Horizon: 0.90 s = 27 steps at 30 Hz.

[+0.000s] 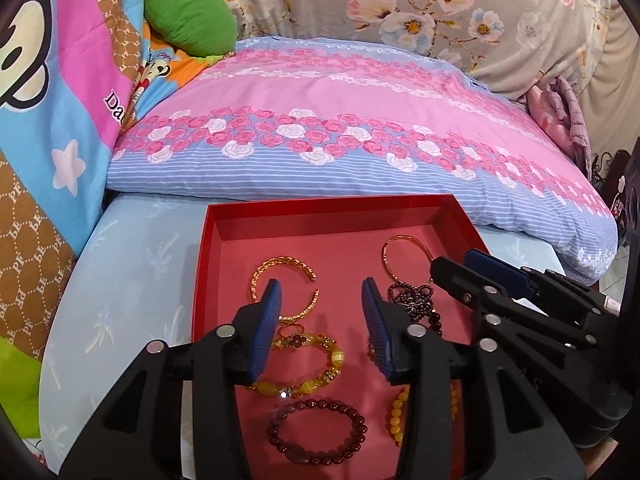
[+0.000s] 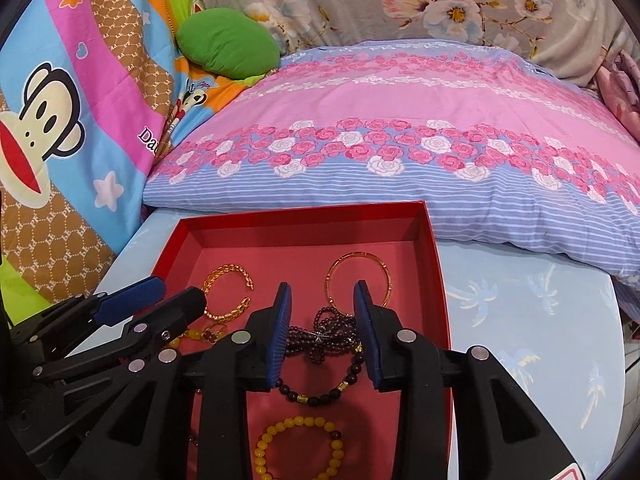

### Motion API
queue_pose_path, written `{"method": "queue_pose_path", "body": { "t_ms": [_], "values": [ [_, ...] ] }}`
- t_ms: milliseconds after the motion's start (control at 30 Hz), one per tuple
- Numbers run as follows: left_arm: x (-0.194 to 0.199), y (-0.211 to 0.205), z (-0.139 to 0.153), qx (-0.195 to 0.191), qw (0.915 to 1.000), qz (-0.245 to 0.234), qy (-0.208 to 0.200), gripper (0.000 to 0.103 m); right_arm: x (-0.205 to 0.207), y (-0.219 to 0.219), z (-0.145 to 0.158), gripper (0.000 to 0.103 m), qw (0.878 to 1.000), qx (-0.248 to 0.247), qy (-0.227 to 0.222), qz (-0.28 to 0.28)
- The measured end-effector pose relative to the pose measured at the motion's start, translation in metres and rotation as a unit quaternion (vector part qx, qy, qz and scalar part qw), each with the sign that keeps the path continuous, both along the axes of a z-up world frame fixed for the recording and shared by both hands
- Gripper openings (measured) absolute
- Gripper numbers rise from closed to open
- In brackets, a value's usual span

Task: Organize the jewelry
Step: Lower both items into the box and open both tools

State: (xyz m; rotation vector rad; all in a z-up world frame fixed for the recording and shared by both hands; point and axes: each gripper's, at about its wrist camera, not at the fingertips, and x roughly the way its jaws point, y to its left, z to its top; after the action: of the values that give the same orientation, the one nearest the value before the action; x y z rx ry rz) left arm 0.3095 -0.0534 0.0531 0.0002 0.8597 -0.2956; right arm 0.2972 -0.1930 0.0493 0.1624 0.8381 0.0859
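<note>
A red box lies on a light blue surface and holds several pieces of jewelry. In the left wrist view: a gold open cuff, a thin gold bangle, a dark bead strand, a yellow stone bracelet, a maroon bead bracelet, a yellow bead bracelet. My left gripper is open and empty above the box. My right gripper is open and empty over the dark bead strand, near the thin bangle and yellow bead bracelet.
A pink and blue floral pillow lies right behind the box. A cartoon monkey blanket and a green cushion are at the left. A floral grey cloth covers the back. The light blue palm-print surface extends right.
</note>
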Motion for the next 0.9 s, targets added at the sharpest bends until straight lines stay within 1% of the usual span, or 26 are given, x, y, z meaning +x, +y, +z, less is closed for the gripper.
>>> {"method": "queue_pose_path", "body": {
  "t_ms": [167,367,467,700,900],
  "values": [
    [-0.004,0.003,0.003,0.002,1.0000,0.004,-0.002,0.041,-0.006,0.002,0.004,0.034,1.000,-0.008,-0.005,-0.001],
    [-0.021,0.004,0.015,0.007,0.9999,0.007,-0.013,0.041,-0.024,0.004,0.015,0.034,1.000,-0.008,-0.016,-0.003],
    [-0.034,0.003,0.020,0.012,0.9997,0.007,-0.017,0.041,-0.036,0.005,0.018,0.034,1.000,-0.005,-0.017,-0.004],
    [-0.066,0.008,0.024,0.011,0.9998,0.011,-0.009,0.041,-0.072,0.010,0.026,0.034,1.000,-0.010,-0.023,-0.004],
    [-0.097,0.013,0.025,0.011,0.9998,0.015,-0.007,0.041,-0.104,0.013,0.025,0.034,1.000,0.002,-0.019,-0.004]
  ]
}}
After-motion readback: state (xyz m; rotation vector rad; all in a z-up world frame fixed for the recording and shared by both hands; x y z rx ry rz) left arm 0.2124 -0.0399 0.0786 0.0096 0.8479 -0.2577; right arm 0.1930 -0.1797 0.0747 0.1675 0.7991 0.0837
